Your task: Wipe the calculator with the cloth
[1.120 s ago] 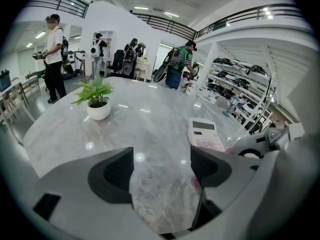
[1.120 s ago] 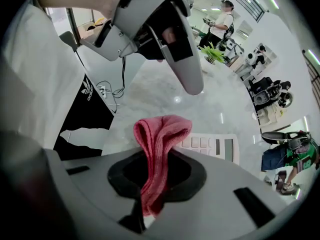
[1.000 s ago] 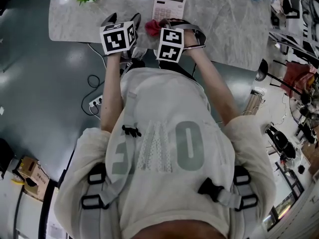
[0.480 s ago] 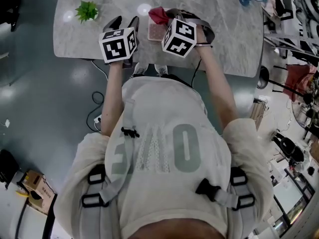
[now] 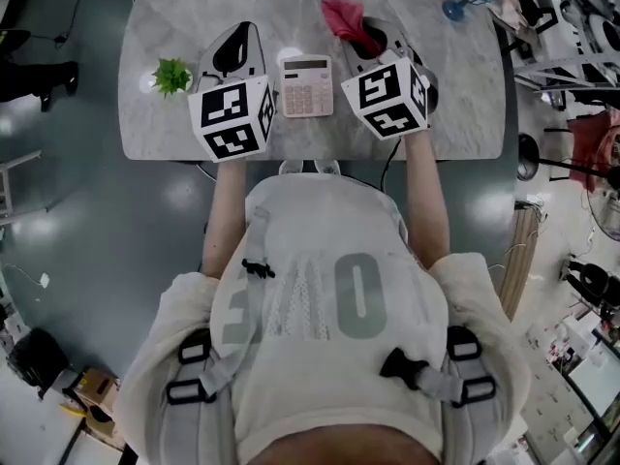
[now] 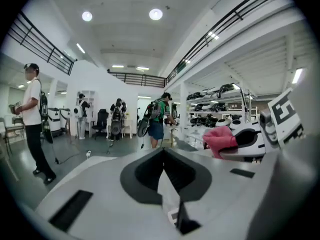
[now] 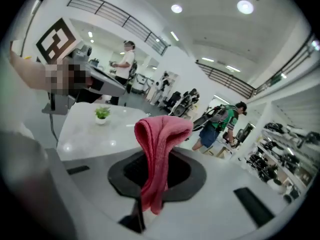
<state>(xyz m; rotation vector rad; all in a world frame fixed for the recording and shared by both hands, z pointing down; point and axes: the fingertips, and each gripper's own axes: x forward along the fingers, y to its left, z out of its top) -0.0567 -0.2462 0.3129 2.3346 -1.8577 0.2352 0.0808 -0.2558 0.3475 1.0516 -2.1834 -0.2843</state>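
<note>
Head view: puts the calculator (image 5: 307, 87) flat on the table (image 5: 465, 85), close to the near edge and about midway along it, long axis running from near edge to far edge, display end farther off. Sets the left gripper (image 5: 242, 32) just to its left and the right gripper (image 5: 366, 35) just to its right, both seemingly lifted clear of the top rather than resting on it. Shows the cloth (image 5: 343, 15) sticking out past the right gripper's tips toward the far edge, so places the calculator back toward the near edge and leftward from those fingers. Marks a small plant (image 5: 171, 74) near the left edge.

Left gripper view: shows jaws pressed together with nothing between them, aimed out across the room. Catches the right gripper (image 6: 239, 143) off to the right, cloth (image 6: 220, 140) at its tip. Shows no calculator.

Right gripper view: shows jaws clamped on the cloth (image 7: 159, 149), a folded hump above the pinch, a short tail below. Takes in part of the table (image 7: 85, 134) and the plant (image 7: 102, 113), no calculator. Calls, probably, for the right hand to swing down and back toward the near edge, since only that hand carries the cloth.
</note>
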